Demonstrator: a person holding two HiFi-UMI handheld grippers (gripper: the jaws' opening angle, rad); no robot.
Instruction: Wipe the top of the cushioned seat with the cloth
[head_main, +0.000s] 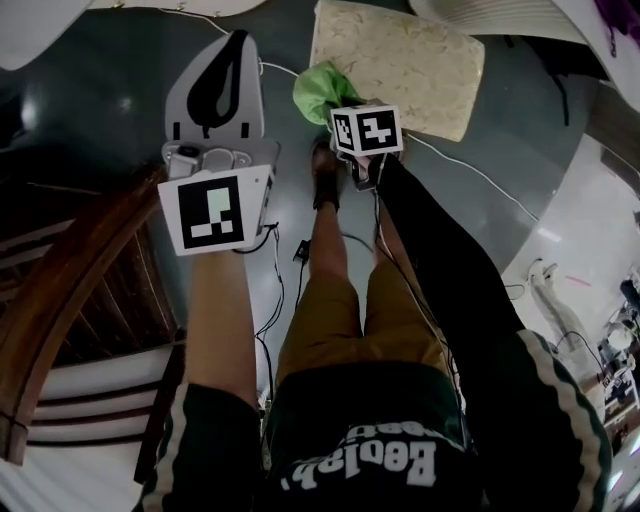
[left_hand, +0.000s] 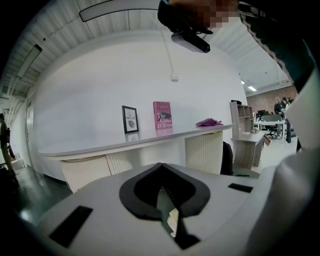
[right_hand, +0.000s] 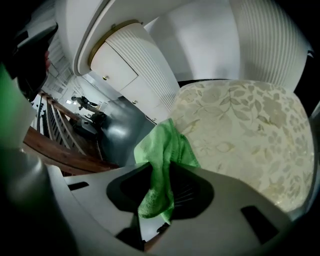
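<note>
Left tool (left_hand: 161, 170) raised, jaws together, empty; right tool (right_hand: 160, 172) pinches cloth (right_hand: 167, 142), seat (right_hand: 240, 125) partly covered.

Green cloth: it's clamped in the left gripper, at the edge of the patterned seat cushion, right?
No, the right gripper clamps the green cloth, as the right gripper view shows; the left gripper is shut on nothing. The cloth is at the edge of the patterned seat cushion.

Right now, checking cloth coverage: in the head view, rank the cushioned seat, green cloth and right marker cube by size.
1. Cushioned seat.
2-3. Green cloth and marker cube look alike, the cube nearer the camera: unranked.
</note>
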